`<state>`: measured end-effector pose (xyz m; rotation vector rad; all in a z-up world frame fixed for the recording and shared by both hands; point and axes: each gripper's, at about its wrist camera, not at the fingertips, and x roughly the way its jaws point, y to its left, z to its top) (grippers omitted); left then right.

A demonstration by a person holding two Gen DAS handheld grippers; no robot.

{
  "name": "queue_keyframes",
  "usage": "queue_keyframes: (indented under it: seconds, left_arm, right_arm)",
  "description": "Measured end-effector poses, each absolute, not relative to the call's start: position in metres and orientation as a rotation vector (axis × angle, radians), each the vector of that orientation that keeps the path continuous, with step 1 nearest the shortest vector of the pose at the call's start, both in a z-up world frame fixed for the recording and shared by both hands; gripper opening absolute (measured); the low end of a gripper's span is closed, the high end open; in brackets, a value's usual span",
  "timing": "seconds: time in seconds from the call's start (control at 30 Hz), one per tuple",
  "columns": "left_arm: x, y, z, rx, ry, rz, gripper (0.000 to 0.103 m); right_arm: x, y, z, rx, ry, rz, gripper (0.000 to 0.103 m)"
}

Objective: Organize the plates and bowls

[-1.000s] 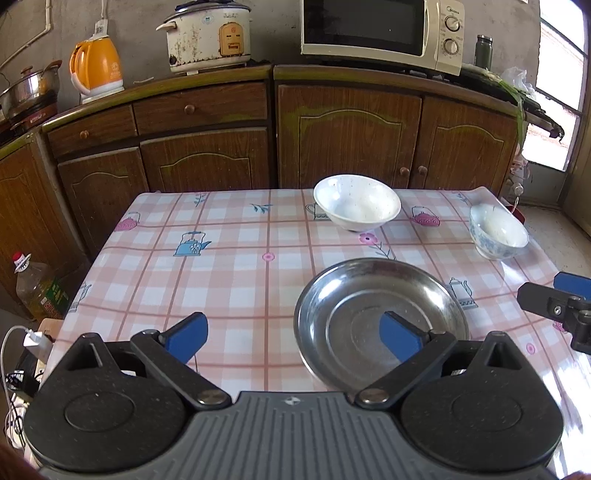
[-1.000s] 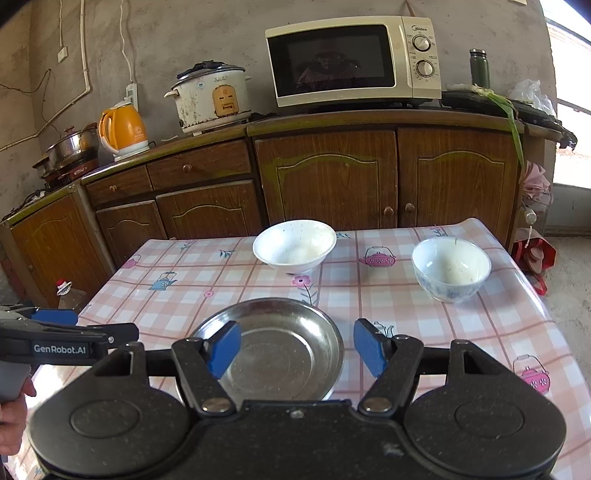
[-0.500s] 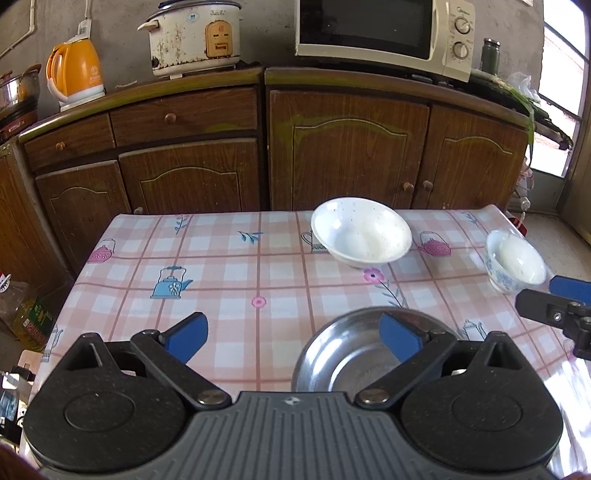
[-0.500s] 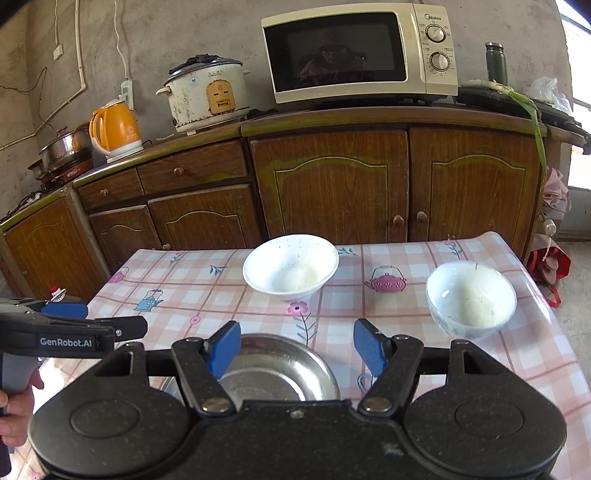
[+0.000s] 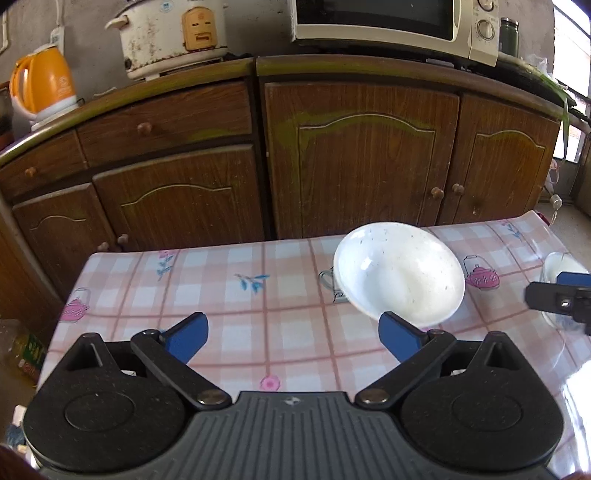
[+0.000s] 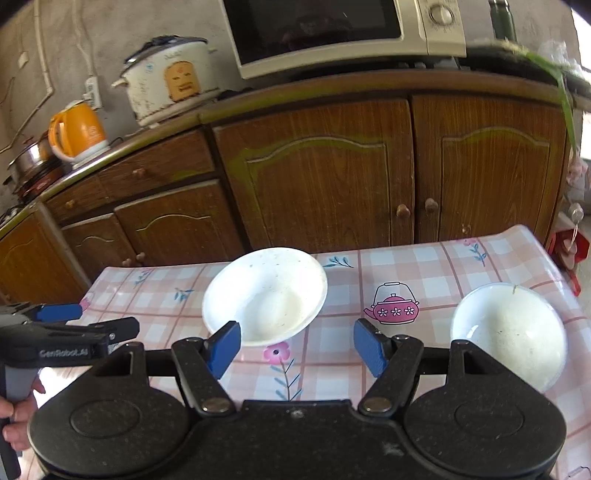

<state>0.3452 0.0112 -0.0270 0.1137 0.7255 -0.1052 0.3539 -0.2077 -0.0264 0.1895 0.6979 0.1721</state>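
A wide white speckled bowl rests on the checked tablecloth near the table's far edge. To its right stands a smaller white bowl, also at the right edge of the left wrist view. My left gripper is open and empty, its right pad just in front of the wide bowl. My right gripper is open and empty too, hanging between the two bowls with its left pad before the wide bowl's rim. The steel plate is hidden below both cameras.
Brown cabinets stand close behind the table, carrying a rice cooker, an orange kettle and a microwave. A hand holds the left gripper's handle at the left of the right wrist view.
Both grippers have travelled forward over the table toward the cabinets. The steel plate slid out of the bottom of both views, and the white bowls now lie close to the fingertips.
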Motion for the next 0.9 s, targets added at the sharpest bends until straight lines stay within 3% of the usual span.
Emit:
queue_keyframes:
  seconds: [0.33,0.6,0.7,0.77,0.83,0.87,0.9]
  left_arm:
    - [0.413,0.002,-0.062,0.041,0.82,-0.132,0.101]
    - [0.436,0.0,-0.088,0.03,0.842,-0.143,0.09]
    - [0.44,-0.001,-0.094,0.02,0.854,-0.159,0.075]
    - [0.443,-0.002,-0.099,0.031,0.863,-0.16,0.057]
    - [0.447,-0.006,-0.103,0.014,0.867,-0.187,0.049]
    - [0.448,-0.006,-0.104,0.008,0.862,-0.195,0.042]
    - [0.449,-0.006,-0.106,0.003,0.857,-0.212,0.036]
  right_arm:
    - [0.426,-0.194,-0.065,0.157,0.782,0.134,0.08]
    - [0.46,-0.194,-0.09,0.189,0.805,0.134,0.08]
    - [0.47,-0.193,-0.103,0.216,0.831,0.14,0.08]
    - [0.475,-0.192,-0.112,0.241,0.839,0.147,0.08]
    - [0.478,-0.191,-0.12,0.266,0.841,0.15,0.08]
    - [0.479,-0.191,-0.123,0.278,0.842,0.156,0.075]
    - [0.478,-0.19,-0.124,0.283,0.827,0.163,0.045]
